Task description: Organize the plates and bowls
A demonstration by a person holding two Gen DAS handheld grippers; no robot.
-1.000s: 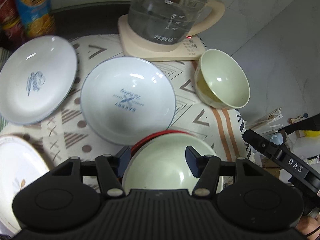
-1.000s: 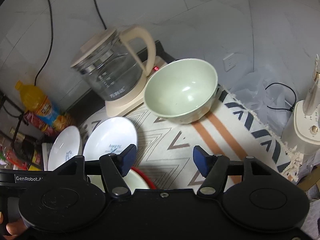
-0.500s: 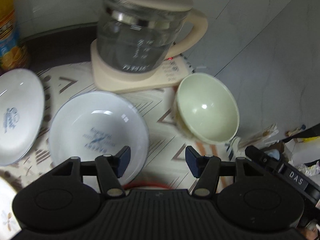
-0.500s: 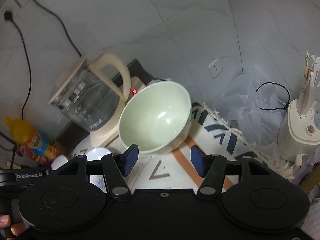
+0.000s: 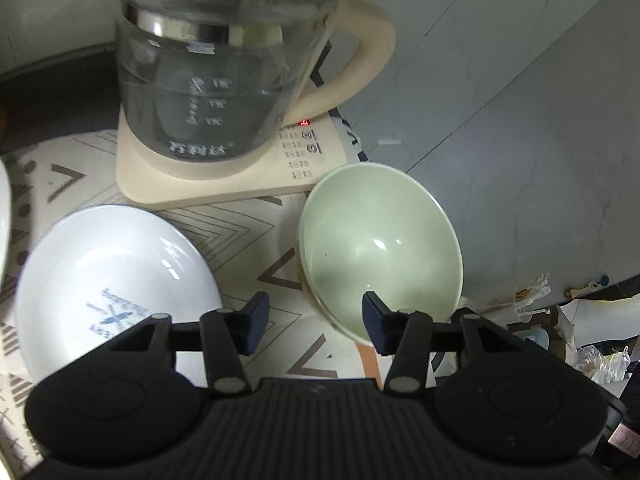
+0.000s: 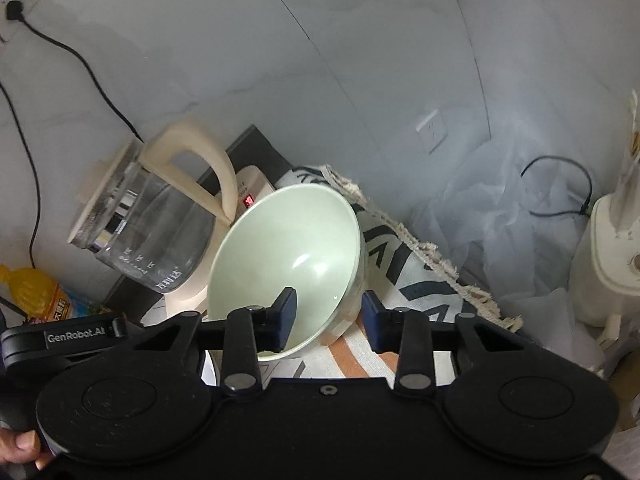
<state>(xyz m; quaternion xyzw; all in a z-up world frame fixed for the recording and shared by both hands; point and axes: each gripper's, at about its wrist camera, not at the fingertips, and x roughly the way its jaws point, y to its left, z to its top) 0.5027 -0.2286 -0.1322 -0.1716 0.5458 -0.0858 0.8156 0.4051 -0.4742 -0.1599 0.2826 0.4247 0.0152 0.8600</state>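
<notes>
A pale green bowl [image 5: 380, 248] [image 6: 288, 256] stands on the patterned cloth just right of the kettle base. My left gripper [image 5: 316, 320] straddles the bowl's near-left rim, with one pad inside and one outside. Its jaws are closing and the pads are still apart from the wall. My right gripper [image 6: 328, 318] straddles the opposite rim the same way, also closing without pressing on the bowl. A white plate with blue print [image 5: 112, 280] lies flat on the left. The left gripper's body [image 6: 76, 336] shows low on the left in the right wrist view.
A glass kettle [image 5: 224, 80] on its cream base [image 5: 224, 184] stands close behind the bowl. The cloth's frayed edge [image 6: 440, 264] and the table edge run just right of it. A white appliance [image 6: 608, 264], an orange bottle [image 6: 32, 292] and a hand [image 6: 16, 448] are also in view.
Both grippers have moved forward and down onto the green bowl. The red-rimmed bowl beneath the left gripper has dropped out of view. Both pairs of jaws have narrowed.
</notes>
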